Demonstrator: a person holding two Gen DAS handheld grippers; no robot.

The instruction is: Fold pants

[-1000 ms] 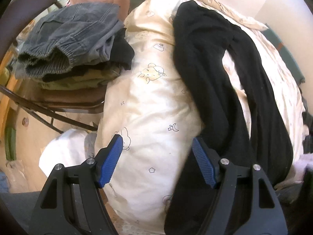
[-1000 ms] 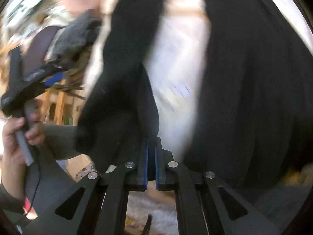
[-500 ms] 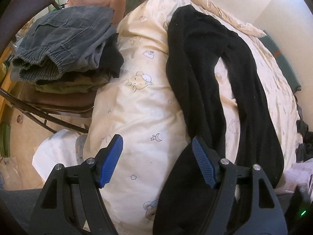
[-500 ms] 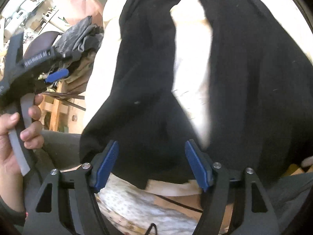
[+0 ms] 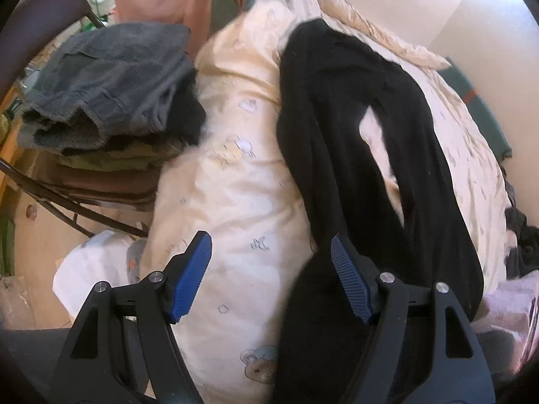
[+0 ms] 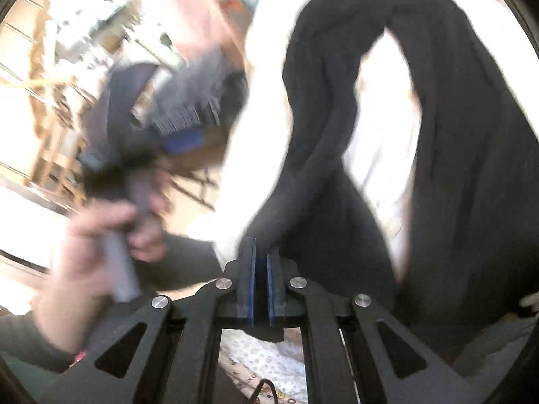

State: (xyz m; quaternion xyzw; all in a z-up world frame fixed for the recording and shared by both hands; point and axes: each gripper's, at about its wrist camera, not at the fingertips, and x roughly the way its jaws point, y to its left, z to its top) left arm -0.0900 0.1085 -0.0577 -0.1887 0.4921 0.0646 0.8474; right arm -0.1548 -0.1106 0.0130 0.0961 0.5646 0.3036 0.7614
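Cream duvet (image 5: 232,202), soft and rumpled with small cartoon prints, covers the bed. Black pants (image 5: 337,141), matte knit, lie along it with the legs splayed in a long loop. Folded grey corduroy stack (image 5: 111,87) sits on the chair (image 5: 43,20) beside. Left gripper (image 5: 269,279) hovers wide, ribbed blue pads bare. Right gripper (image 6: 261,286) clamped on the pants' near hem.

Since half a second ago we have closed our right gripper (image 6: 260,282), whose jaws then stood wide, onto the near edge of the black pants (image 6: 454,141), and that left-hand leg now rises bunched off the cream bedding (image 6: 256,155).
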